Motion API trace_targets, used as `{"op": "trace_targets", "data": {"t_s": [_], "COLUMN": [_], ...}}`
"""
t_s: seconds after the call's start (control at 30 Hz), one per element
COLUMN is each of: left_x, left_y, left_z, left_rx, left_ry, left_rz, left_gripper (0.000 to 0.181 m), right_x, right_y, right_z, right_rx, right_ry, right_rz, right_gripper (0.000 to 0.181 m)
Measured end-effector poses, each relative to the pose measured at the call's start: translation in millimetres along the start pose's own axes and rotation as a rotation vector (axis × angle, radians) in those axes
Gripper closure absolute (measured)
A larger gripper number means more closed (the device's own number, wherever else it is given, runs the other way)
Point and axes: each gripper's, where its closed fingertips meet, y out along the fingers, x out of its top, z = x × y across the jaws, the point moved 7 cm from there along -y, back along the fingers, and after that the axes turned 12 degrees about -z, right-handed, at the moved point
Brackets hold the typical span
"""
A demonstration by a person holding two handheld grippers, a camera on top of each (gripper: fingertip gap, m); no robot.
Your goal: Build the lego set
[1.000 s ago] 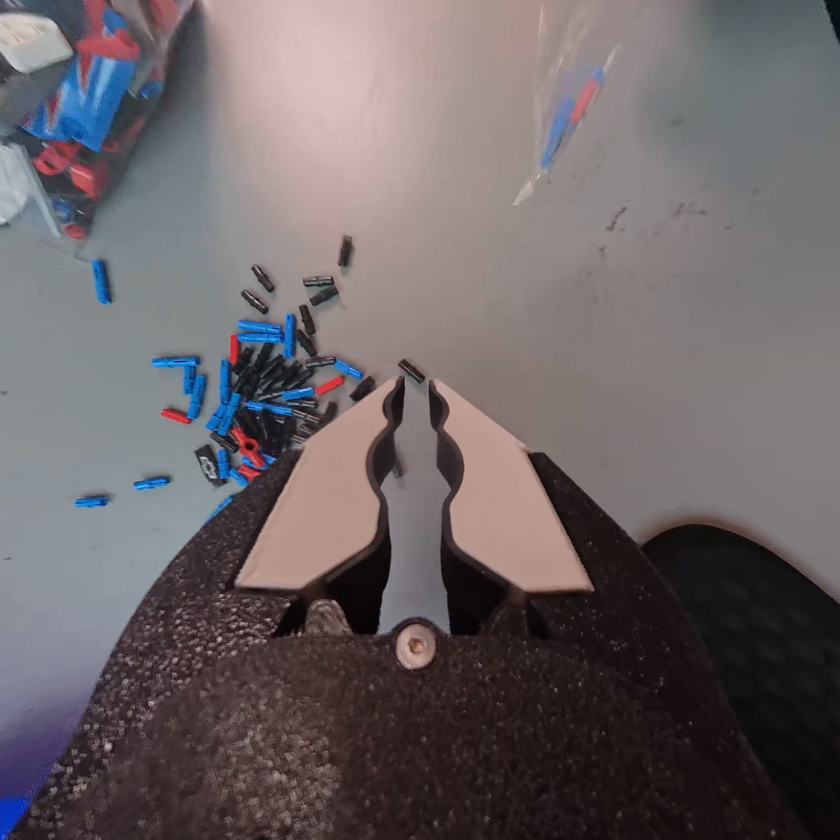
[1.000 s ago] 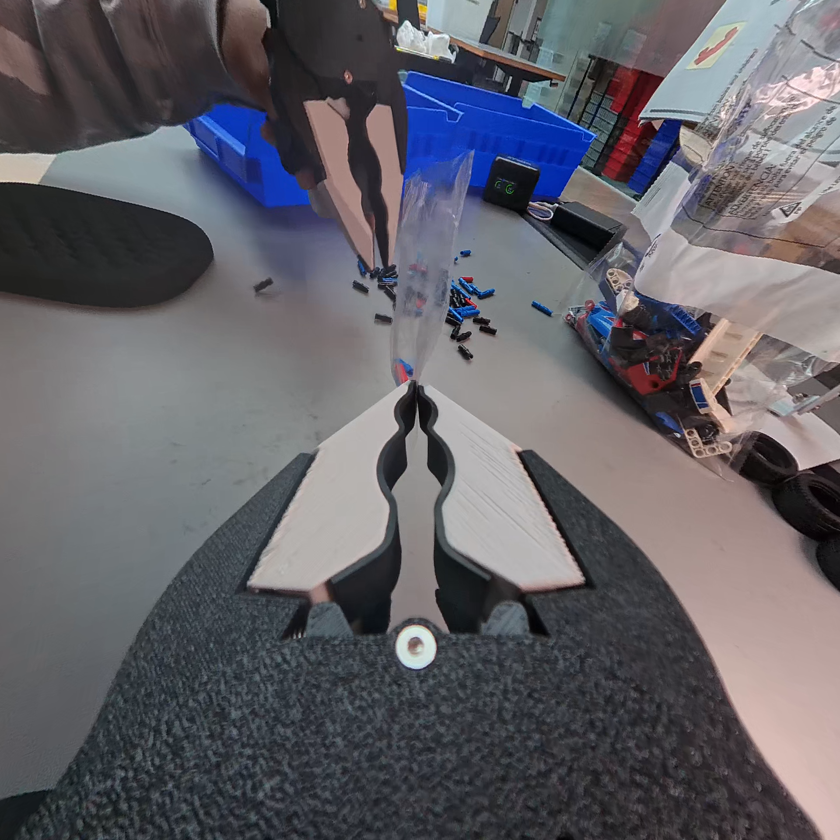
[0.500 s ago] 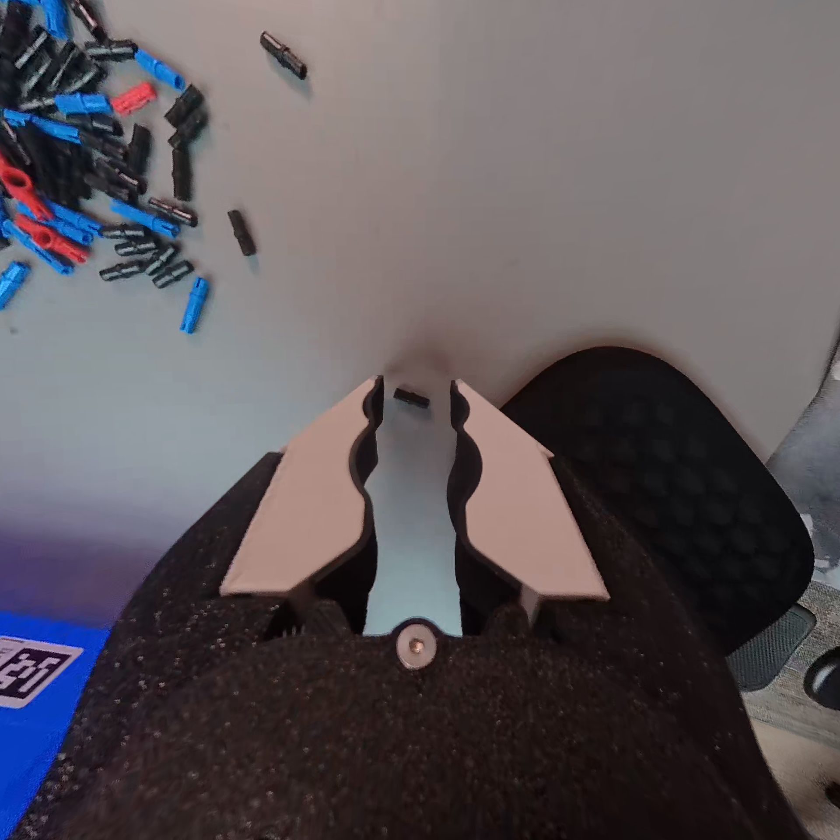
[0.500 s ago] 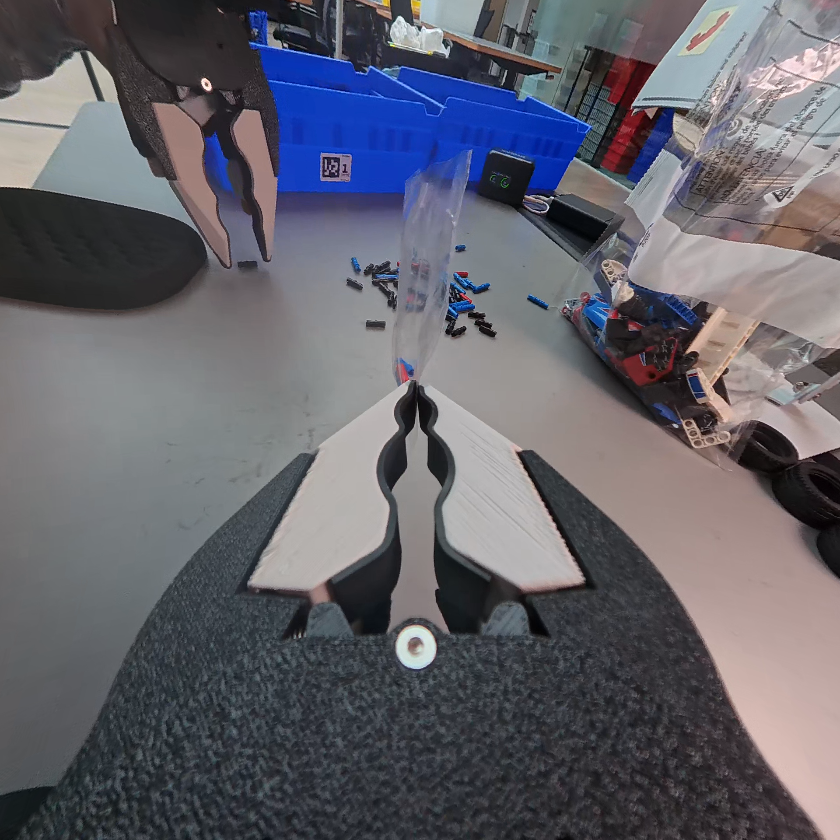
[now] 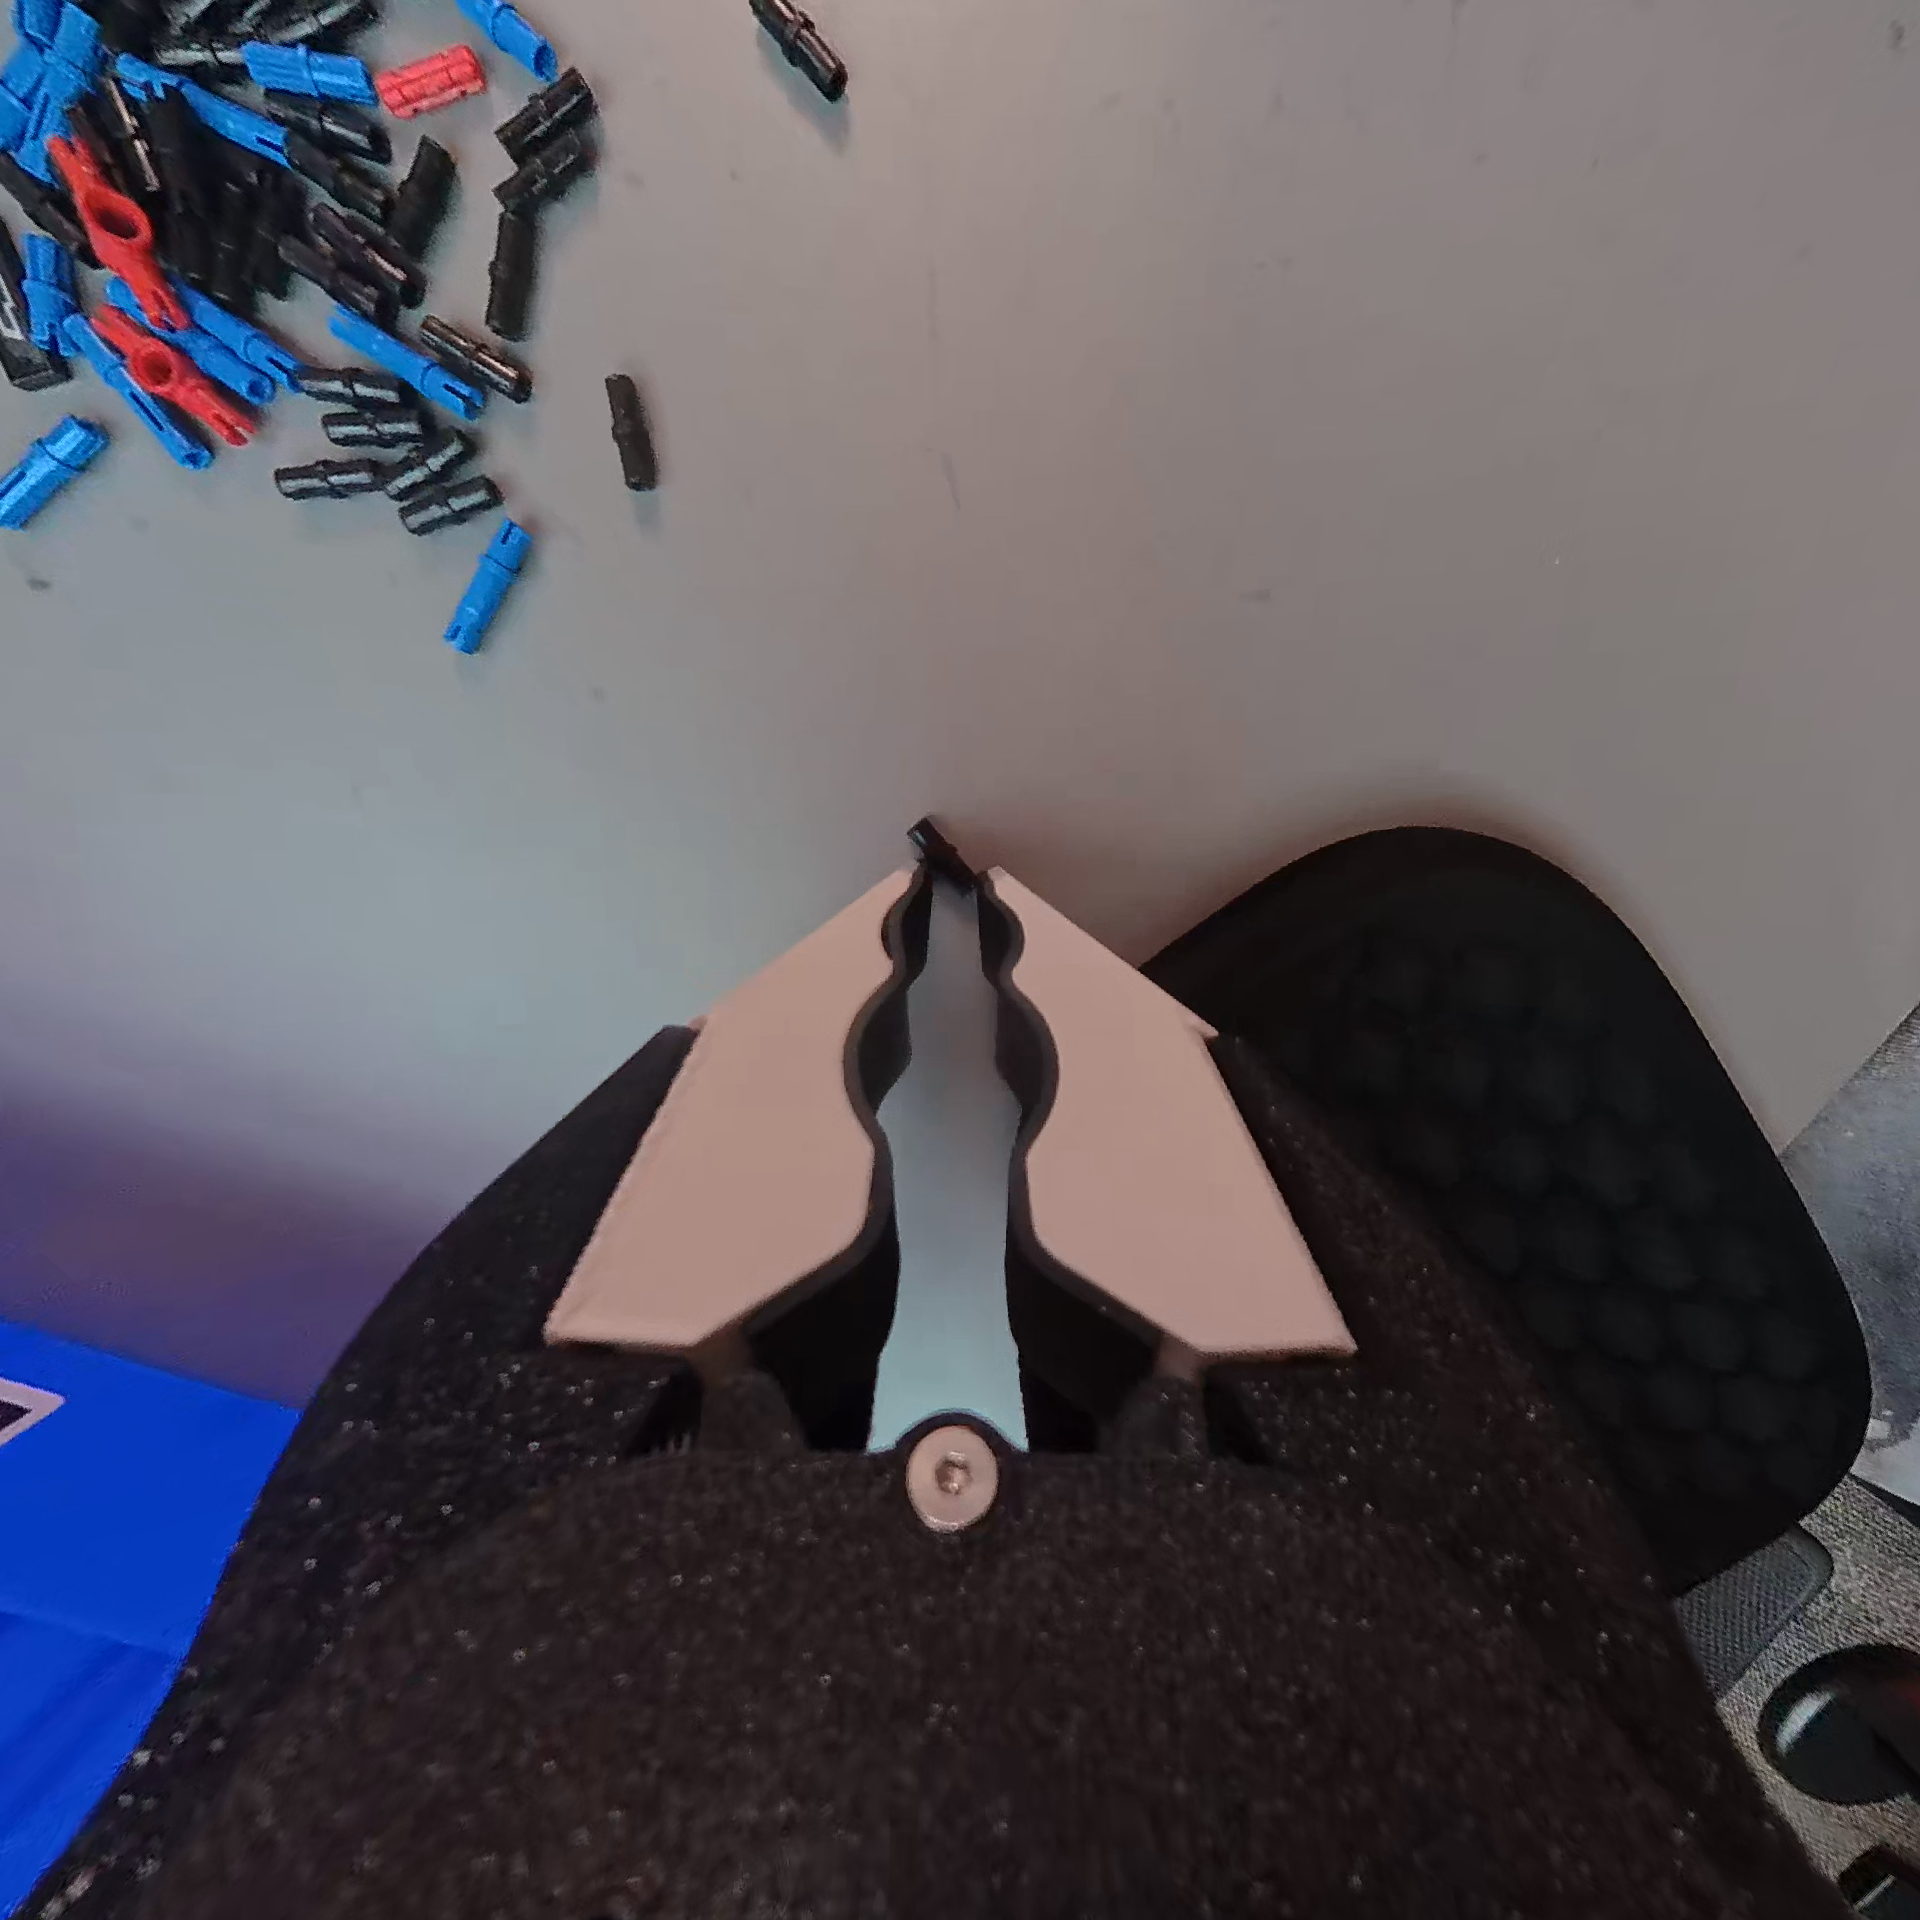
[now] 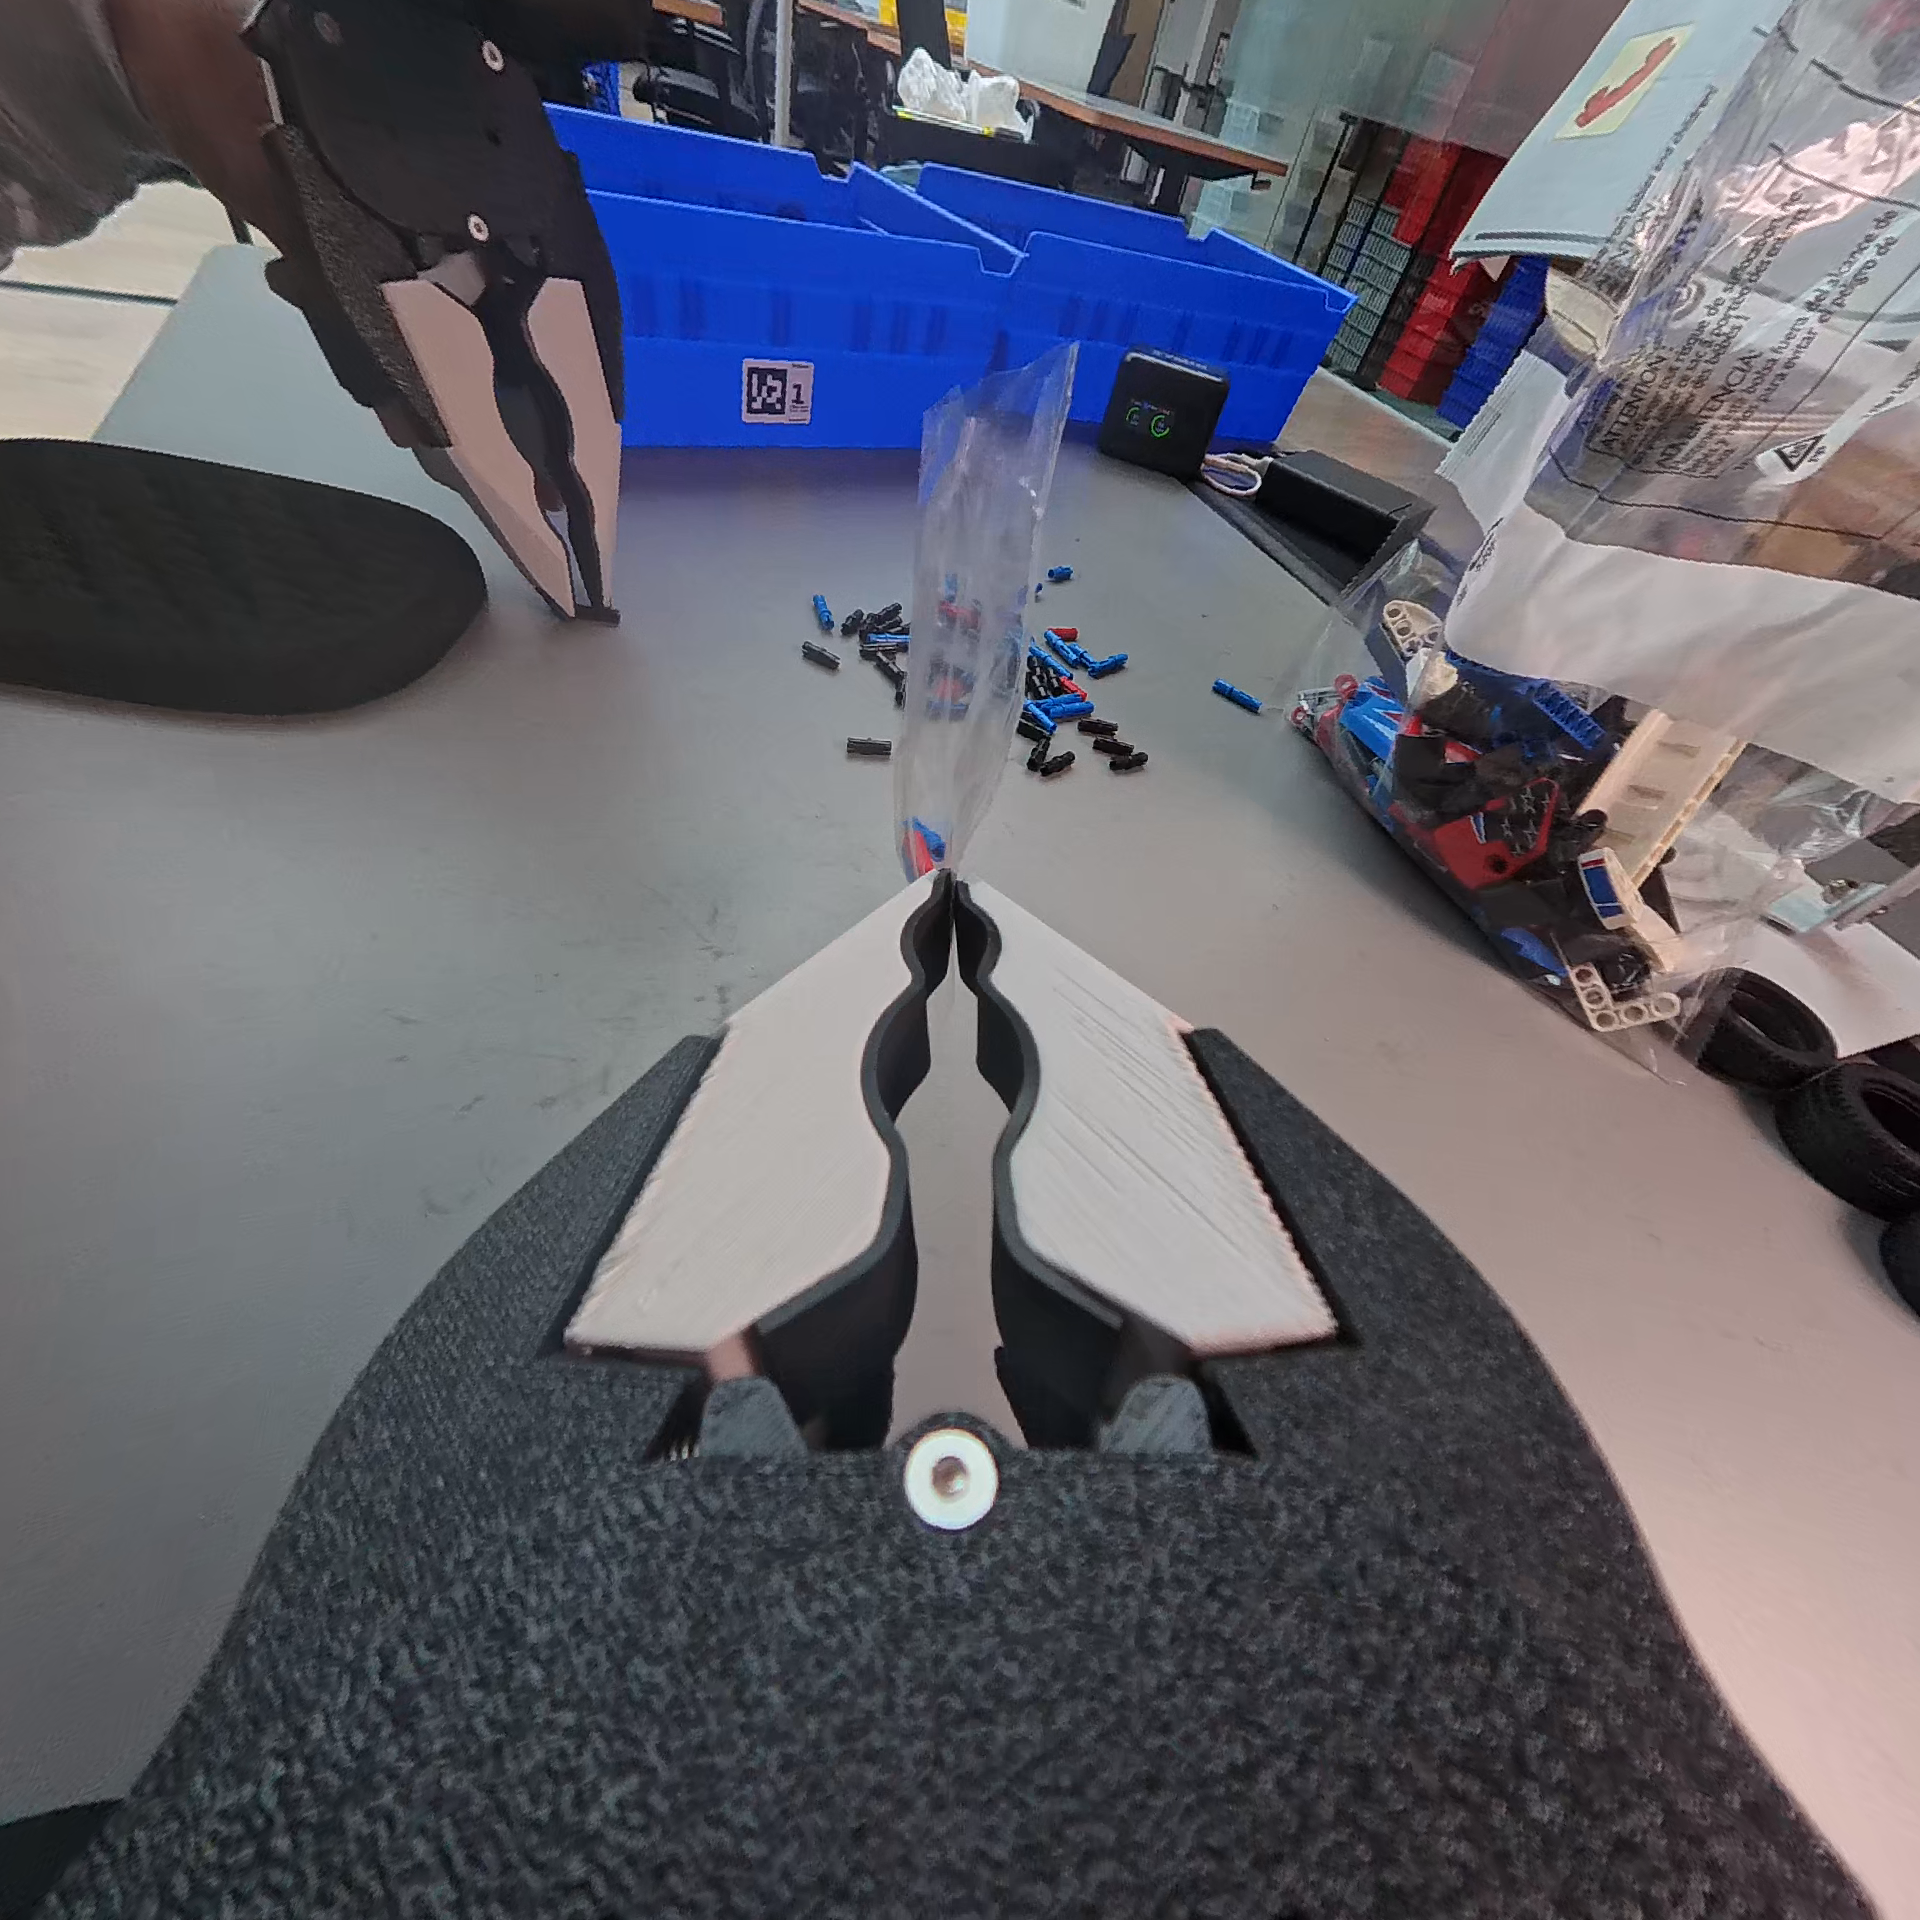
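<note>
Grey desk (image 6: 312, 987) under everything, wide bare stretch front-left in right wrist view, lots of free room there. Blue bins (image 6: 935, 301) along far edge, w/ a small black box (image 6: 1164, 416) beside them. Big bags of lego parts (image 6: 1507, 790) crowding the right side, black tyres (image 6: 1860, 1132) just beside the bags nr the right border. Black textured pad (image 6: 208, 582) lying at left; in left wrist view same pad (image 5: 1558, 1143) just right of the fingertips.

Left hand-held gripper (image 5: 948, 878) down at desk level, tips nearly together, pinching a small black pin (image 5: 940, 854) that sticks out fwd btwn them at an angle. Seen from right wrist view, same left hand-held gripper (image 6: 582, 608) pointing down, tips at the desk surface close to the pad's edge; cannot tell if pin touches the desk.

Right hand-held gripper (image 6: 948, 883) closed on the bottom of a clear plastic bag (image 6: 987, 603), bag standing upright above the tips, a few blue + red bits at its base.

Loose pile of pins (image 5: 260, 229), black/blue/red, well apart from left tips, up-left in left wrist view; open desk in between. Same pile (image 6: 987, 675) behind the clear bag in right wrist view. One stray black pin (image 5: 631, 431) off the pile edge, one blue (image 5: 488, 587) nearer.
</note>
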Motion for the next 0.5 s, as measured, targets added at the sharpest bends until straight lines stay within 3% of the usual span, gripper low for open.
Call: {"op": "trace_targets", "data": {"t_s": [0.03, 0.3, 0.5], "left_x": [0.4, 22.9, 77.5], "left_y": [0.2, 1.8, -14.0], "left_z": [0.8, 3.6, -4.5], "left_rx": [0.006, -0.016, -0.059], "left_ry": [0.006, -0.014, 0.106], "left_rz": [-0.007, -0.194, -0.415], "left_gripper": [0.173, 0.177, 0.177], "right_x": [0.0, 1.1, 0.5], "right_y": [0.0, 0.5, 2.4], "right_z": [0.1, 2.8, 7.4], "right_rx": [0.000, 0.012, 0.034], "right_ry": [0.000, -0.016, -0.038], "right_rz": [-0.001, -0.003, 0.001], "right_gripper": [0.181, 0.181, 0.181]}}
